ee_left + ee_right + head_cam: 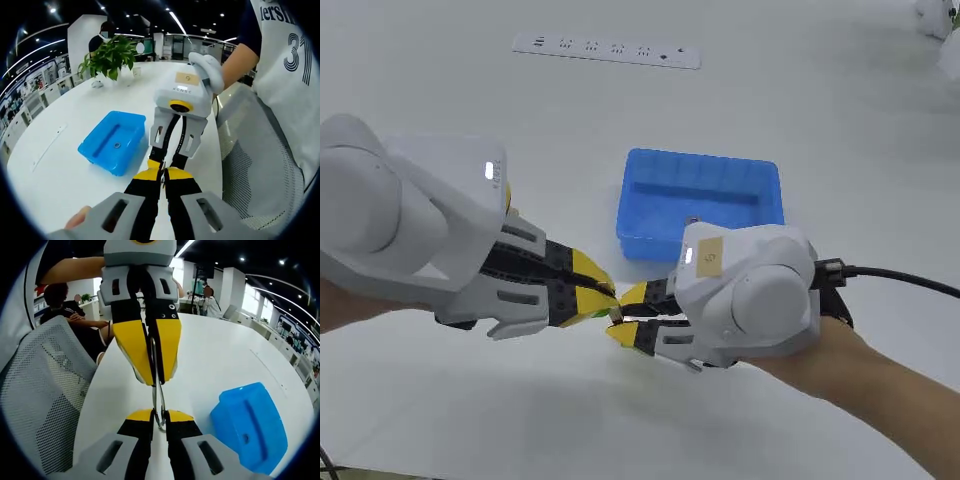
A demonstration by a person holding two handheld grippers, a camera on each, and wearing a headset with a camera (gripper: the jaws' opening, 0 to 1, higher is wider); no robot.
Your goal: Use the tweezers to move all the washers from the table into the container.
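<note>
- Currently I am holding the tweezers between both tools. The left gripper and the right gripper are meeting tip to tip, low over the worktop, and each is clenching its jaws on the thin metal legs.
- Judging by that, I am handing over or re-seating the tweezers. The safe way is holding one pair of jaws firm while the other is letting go, since loosening both together would be risking a drop.
- I am aiming for a grip that is pressing across the two legs with the pointed end sticking out free, so that a squeeze is pinching a washer.
- The blue container is sitting on the worktop just beyond the grippers, with one washer lying on its floor.
- My left gripper is pointing to the right and my right gripper to the left, almost in one line and roughly level. My right forearm is angling in from the lower right.
</note>
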